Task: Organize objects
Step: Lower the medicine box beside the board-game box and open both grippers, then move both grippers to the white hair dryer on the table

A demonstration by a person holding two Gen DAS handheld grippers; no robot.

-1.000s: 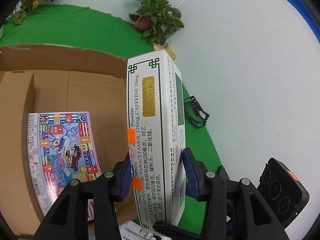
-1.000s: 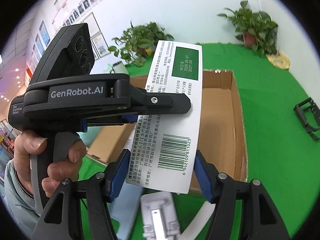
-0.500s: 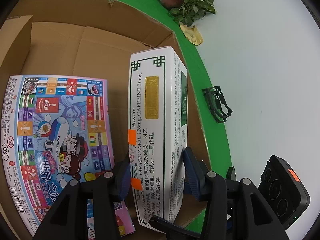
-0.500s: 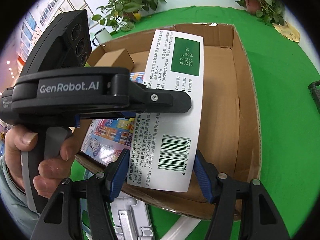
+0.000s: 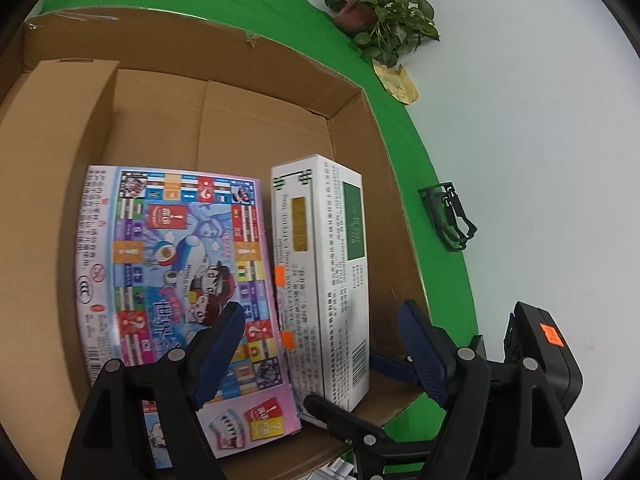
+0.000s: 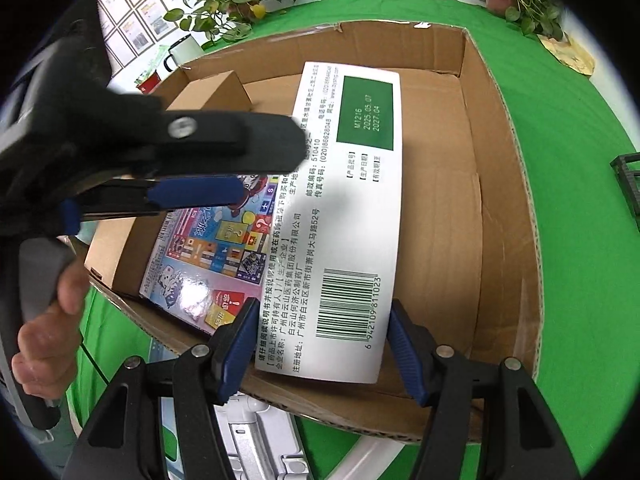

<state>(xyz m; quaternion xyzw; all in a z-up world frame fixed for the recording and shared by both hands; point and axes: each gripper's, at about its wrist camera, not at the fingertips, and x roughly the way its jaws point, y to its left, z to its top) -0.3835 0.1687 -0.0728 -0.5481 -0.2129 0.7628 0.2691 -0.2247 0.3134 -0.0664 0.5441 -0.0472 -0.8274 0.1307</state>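
Note:
A white medicine box (image 5: 320, 276) with green print stands on its long edge inside the open cardboard box (image 5: 360, 92), right beside a colourful board-game box (image 5: 180, 280) lying flat. My left gripper (image 5: 320, 356) is open, its blue pads apart from the medicine box on both sides. My right gripper (image 6: 320, 344) has its pads against the sides of the medicine box (image 6: 340, 220) near the barcode end. The cardboard box also shows in the right wrist view (image 6: 504, 128), with the board-game box (image 6: 208, 256) and the left gripper's body (image 6: 140, 148).
A smaller brown carton (image 5: 52, 128) stands at the left inside the cardboard box. The box sits on a green cloth (image 5: 420, 152). A black wire clip (image 5: 448, 216) lies to the right. Potted plants (image 5: 384, 12) stand at the back. White plastic items (image 6: 256, 432) lie near the front.
The medicine box came down into the cardboard box beside the board-game box. My left gripper opened and let go of it. The right gripper stays on its sides.

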